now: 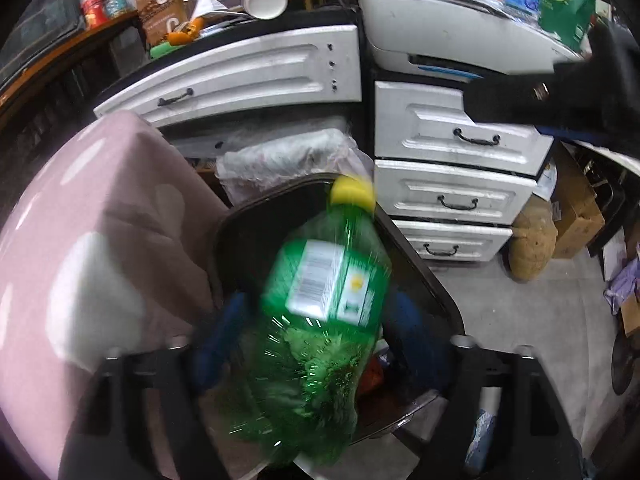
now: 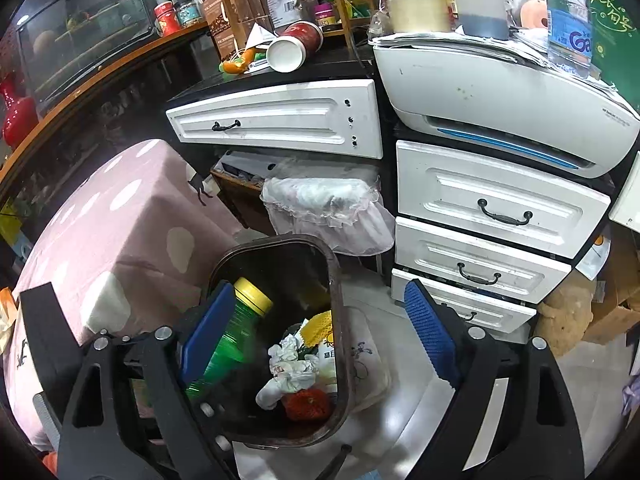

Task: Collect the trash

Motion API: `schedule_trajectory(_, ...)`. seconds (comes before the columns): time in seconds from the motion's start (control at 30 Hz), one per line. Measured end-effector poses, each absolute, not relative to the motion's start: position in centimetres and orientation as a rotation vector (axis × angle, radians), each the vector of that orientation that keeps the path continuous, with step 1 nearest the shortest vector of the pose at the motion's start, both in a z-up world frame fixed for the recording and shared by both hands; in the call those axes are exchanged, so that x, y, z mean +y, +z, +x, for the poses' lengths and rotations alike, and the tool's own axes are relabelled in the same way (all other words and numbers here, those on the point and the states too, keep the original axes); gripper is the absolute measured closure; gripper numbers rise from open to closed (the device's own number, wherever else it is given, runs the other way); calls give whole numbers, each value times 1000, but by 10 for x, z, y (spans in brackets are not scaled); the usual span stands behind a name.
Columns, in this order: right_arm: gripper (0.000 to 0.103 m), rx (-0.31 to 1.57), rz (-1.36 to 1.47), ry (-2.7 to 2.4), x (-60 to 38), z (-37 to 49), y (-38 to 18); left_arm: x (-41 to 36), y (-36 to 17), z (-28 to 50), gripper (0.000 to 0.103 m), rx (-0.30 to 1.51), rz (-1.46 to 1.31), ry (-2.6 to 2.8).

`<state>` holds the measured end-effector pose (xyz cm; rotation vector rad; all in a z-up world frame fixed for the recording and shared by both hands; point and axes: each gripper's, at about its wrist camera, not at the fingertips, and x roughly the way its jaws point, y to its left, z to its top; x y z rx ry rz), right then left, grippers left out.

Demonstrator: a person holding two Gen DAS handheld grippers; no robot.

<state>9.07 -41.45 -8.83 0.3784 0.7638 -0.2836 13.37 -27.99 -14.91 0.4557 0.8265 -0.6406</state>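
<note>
A green plastic bottle (image 1: 328, 280) with a yellow cap and a white label is blurred, cap pointing away, over the dark brown bin (image 1: 420, 272). It lies between the blue pads (image 1: 224, 332) of my left gripper (image 1: 316, 328), which stands open around it. In the right wrist view the same bottle (image 2: 232, 340) leans inside the bin (image 2: 340, 280), partly hidden behind a blue pad (image 2: 208, 332). My right gripper (image 2: 316, 320) hangs open above the bin with nothing in it. Crumpled white tissue (image 2: 288, 364), a yellow wrapper (image 2: 318, 326) and a red scrap (image 2: 308, 404) lie in the bin.
A pink dotted cloth-covered box (image 2: 120, 232) presses against the bin's left side. White drawers (image 2: 492, 208) with a printer (image 2: 500, 92) on top stand to the right. A lace-covered bundle (image 2: 328, 204) sits behind the bin. Grey floor (image 2: 592, 380) lies to the right.
</note>
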Motion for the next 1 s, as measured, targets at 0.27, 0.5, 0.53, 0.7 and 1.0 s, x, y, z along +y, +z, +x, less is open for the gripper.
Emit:
schedule_trajectory(0.27, 11, 748, 336, -309, -409, 91, -81, -271, -131, 101, 5, 740, 502, -697)
schedule_trajectory(0.5, 7, 724, 285, -317, -389, 93, -65, -230, -101, 87, 5, 714, 405, -704)
schedule_trajectory(0.53, 7, 722, 266, -311, -382, 94, -63, -225, -98, 85, 5, 705, 397, -703)
schedule_trajectory(0.7, 7, 691, 206, -277, -348, 93, -50, -186, -76, 77, 5, 653, 341, -648)
schedule_trajectory(1.0, 6, 589, 89, -228, -277, 81, -15, -132, -38, 62, 5, 537, 343, -483)
